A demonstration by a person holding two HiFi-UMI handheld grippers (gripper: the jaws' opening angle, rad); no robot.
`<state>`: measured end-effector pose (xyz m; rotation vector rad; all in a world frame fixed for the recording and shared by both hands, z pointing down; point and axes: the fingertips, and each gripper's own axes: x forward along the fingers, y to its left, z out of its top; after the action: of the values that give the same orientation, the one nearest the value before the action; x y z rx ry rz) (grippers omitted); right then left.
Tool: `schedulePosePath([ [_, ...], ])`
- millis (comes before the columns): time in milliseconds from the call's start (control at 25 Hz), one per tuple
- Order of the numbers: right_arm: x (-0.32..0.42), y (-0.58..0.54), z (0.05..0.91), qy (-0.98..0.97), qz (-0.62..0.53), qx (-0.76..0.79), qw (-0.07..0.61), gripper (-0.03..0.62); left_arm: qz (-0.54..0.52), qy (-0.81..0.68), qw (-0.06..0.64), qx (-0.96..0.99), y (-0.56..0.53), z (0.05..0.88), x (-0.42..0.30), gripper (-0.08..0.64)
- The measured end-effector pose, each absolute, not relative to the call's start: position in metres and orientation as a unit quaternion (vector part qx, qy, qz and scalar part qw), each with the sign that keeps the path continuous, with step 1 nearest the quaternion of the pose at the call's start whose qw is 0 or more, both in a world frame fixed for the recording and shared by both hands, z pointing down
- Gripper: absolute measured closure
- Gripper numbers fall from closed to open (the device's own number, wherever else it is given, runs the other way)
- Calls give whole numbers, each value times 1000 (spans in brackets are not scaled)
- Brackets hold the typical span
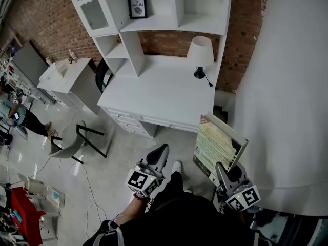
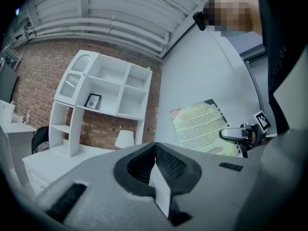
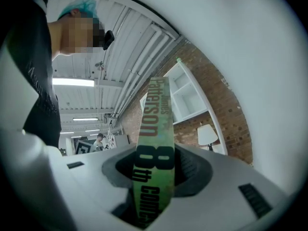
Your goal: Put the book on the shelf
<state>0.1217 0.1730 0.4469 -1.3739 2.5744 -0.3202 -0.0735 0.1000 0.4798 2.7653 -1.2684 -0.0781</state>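
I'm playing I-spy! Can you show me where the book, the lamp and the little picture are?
book (image 1: 219, 143), head view, middle of its cover.
lamp (image 1: 200, 51), head view, on its white shade.
little picture (image 1: 137, 6), head view, middle of the print inside its black frame.

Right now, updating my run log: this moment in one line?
right hand-held gripper: shut on book | left hand-held gripper: shut, empty | book: not yet on shelf

Book (image 1: 219, 146) — paperback with a pale green-yellow printed cover and a green spine with dark lettering. It stands upright and slightly tilted in mid-air, its lower edge clamped in the right tongs (image 1: 223, 173).

Shelf (image 1: 177, 4) — white unit of open compartments standing on the white surface (image 1: 164, 86), well apart from the book.
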Motion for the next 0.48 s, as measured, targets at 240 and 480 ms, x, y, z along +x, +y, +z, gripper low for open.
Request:
schedulePosePath([
  [240, 113, 113, 449, 874, -112, -463, 95, 430, -29, -426, 53, 903, 44, 482, -87, 541],
  [480, 112, 66, 443, 864, -106, -483, 92, 430, -36, -425, 59, 902, 1, 473, -99, 541],
])
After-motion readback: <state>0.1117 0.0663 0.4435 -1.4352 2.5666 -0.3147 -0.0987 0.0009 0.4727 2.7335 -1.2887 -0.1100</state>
